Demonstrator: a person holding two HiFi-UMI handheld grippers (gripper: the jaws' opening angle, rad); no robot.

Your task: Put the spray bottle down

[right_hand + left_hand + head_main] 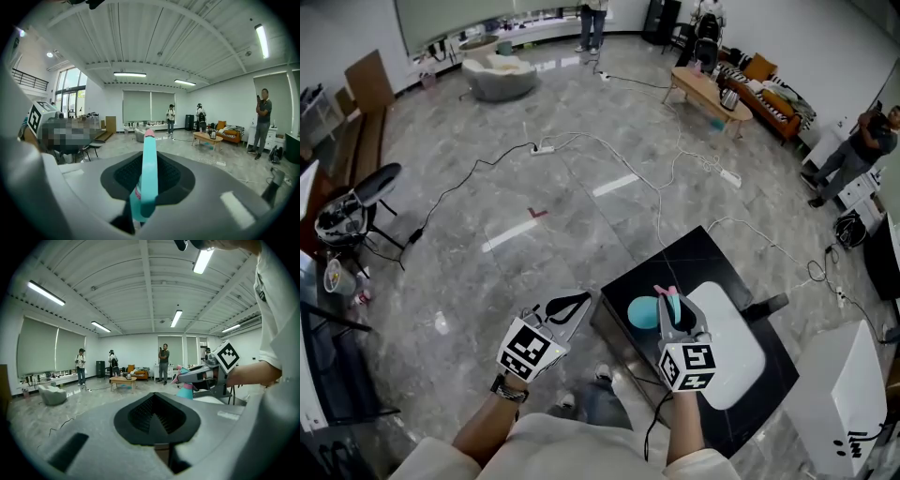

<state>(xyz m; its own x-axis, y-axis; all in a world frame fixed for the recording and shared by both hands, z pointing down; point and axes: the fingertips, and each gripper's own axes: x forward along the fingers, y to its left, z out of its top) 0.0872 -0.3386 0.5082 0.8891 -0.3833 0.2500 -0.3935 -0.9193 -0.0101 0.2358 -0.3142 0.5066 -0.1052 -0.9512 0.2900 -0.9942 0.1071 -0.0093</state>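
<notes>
- Closest to the head camera are the person's two forearms, each carrying a grey gripper topped by a black-and-white marker cube.
- Right gripper (pixel 673 305) is clenched on the neck of the teal plastic spray bottle (pixel 644 312) with its pink nozzle. Its own view shows the teal trigger and pink collar pinched between the jaws.
- That bottle hangs over the near-left part of the black square counter (pixel 694 262), with its round body just beside the white rounded pad (pixel 736 361). Whether the base already touches the surface cannot be told.
- Left gripper (pixel 574 303) is closed on nothing and sits off the counter's left edge, above the grey marble floor (pixel 487 187).
- Judged step: lowering the bottle for set-down, with the release not yet made.
- To do this well, bring the base flat and upright onto bare black surface, well in from the edge. The rounded body looks likely to tip or roll if let go tilted.
- Ease the jaws apart only once the counter carries the weight. Then draw straight back, so the trigger does not snag a jaw.
- The left gripper has no part here and is best held wide of the counter.
</notes>
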